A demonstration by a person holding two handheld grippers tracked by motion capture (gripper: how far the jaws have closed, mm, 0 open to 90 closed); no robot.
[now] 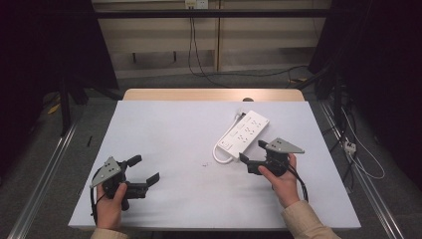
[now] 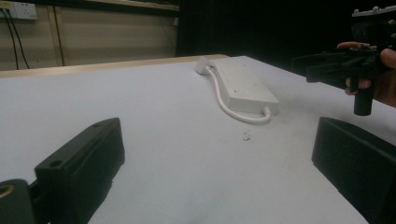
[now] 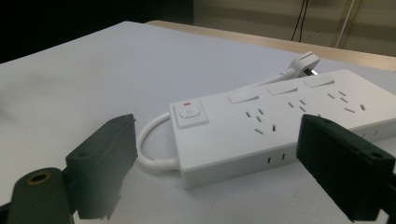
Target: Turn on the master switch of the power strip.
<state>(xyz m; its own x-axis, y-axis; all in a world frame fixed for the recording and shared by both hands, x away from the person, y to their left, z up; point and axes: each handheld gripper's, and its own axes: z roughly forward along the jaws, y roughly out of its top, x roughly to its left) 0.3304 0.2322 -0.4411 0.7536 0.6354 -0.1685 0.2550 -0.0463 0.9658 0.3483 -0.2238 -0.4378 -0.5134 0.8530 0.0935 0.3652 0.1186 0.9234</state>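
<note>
Just beside the power strip (image 1: 243,132), right tool (image 1: 251,152) gapes wide.

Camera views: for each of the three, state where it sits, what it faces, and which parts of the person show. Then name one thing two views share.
High view: above the person's side, looking forward and down on the table; both hands, left gripper and right gripper show.
Left gripper view: low over the table, facing the power strip and the other hand's gripper; own open jaws.
Right gripper view: close behind the power strip's switch; own open jaws.
All share the power strip.
</note>
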